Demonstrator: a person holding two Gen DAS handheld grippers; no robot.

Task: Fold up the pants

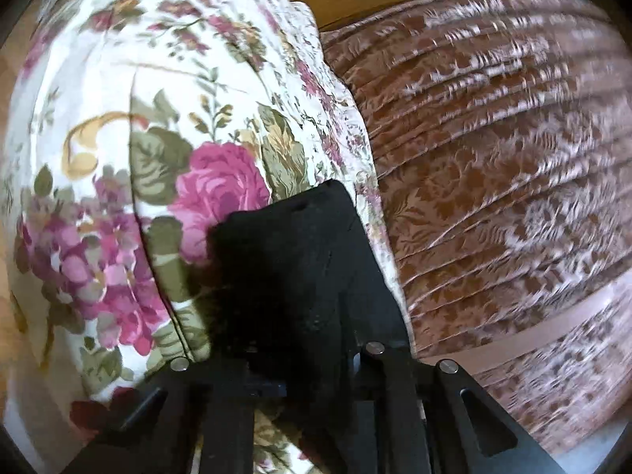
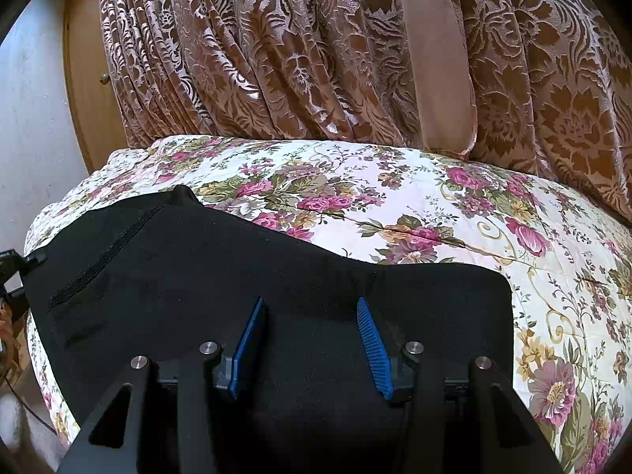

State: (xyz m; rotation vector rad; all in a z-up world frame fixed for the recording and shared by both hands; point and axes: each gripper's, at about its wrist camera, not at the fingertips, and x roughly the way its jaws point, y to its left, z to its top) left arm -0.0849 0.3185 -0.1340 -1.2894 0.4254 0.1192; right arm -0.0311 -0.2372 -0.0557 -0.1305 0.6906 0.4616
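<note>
You have no readable text, label, brand, number or sign in either wrist view; the only surface markings are printed and woven flower patterns, which carry no letters or figures

The pants (image 2: pixel 245 284) lie on the bedspread (image 2: pixel 434 205) of the bed, toward its near left side in the right wrist view. Behind the bed hangs the curtain (image 2: pixel 300 47); left of the curtain stands a wooden cabinet (image 2: pixel 85 91). The right gripper (image 2: pixel 312 341) sits over the pants, its fingers (image 2: pixel 371 347) spread above the cloth.

In the left wrist view a fold of the pants (image 1: pixel 292 252) covers the left gripper's fingers, the bedspread (image 1: pixel 158 79) left of it and the curtain (image 1: pixel 493 138) right.
</note>
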